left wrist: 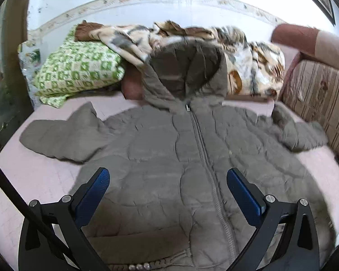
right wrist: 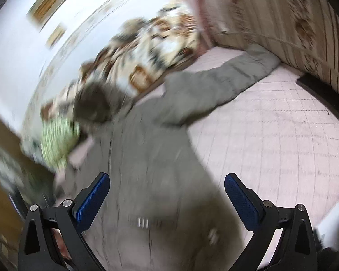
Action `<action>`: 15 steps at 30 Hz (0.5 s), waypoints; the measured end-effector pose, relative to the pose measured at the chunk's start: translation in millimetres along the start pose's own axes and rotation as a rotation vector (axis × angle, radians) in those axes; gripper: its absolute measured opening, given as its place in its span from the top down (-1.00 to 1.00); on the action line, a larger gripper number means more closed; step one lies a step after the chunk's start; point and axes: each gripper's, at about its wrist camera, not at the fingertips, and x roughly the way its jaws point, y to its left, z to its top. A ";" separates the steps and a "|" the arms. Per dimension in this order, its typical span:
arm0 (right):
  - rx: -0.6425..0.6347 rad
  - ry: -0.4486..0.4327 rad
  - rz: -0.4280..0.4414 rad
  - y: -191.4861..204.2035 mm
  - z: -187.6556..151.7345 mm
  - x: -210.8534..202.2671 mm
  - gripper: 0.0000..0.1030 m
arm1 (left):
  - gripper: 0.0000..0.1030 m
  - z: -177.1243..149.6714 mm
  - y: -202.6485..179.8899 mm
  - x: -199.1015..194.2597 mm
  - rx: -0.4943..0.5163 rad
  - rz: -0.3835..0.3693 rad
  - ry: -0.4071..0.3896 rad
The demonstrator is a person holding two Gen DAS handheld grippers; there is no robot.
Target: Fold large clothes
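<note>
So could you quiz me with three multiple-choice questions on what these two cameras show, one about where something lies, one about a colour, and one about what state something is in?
1. Where does the green-and-white patterned pillow lie relative to the grey-brown quilted hooded jacket, in the left wrist view?
A. Beyond its left sleeve, to the upper left
B. On top of its zipper
C. Under its hem

2. What colour are the pads on the fingers of the left gripper?
A. Red
B. Blue
C. Yellow

3. What state is the jacket in?
A. Folded into a square
B. Hanging on a hook
C. Spread flat, front up, zipped, sleeves out

Answers:
1. A, the pillow sits at the far left, past the sleeve.
2. B, both pads show blue; the right gripper matches.
3. C, the closed zipper runs up the middle, and both grippers are open above it.
</note>
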 end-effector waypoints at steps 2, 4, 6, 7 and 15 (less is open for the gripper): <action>0.040 -0.018 -0.053 -24.0 30.5 10.5 -0.96 | -1.00 1.0 0.4 11.3 0.016 -0.024 0.042; 0.088 -0.038 -0.082 -49.1 60.4 23.6 -0.92 | -1.00 2.9 3.4 13.2 0.011 -0.039 0.030; 0.123 -0.047 -0.127 -72.1 87.6 42.1 -0.74 | -1.00 3.9 5.1 14.3 0.013 -0.041 0.021; 0.144 -0.062 -0.165 -83.4 101.3 50.4 -0.62 | -1.00 4.6 5.1 15.2 0.017 -0.046 0.018; 0.287 -0.154 -0.338 -166.2 174.3 110.7 -0.17 | -1.00 3.1 3.3 22.9 0.039 -0.046 0.019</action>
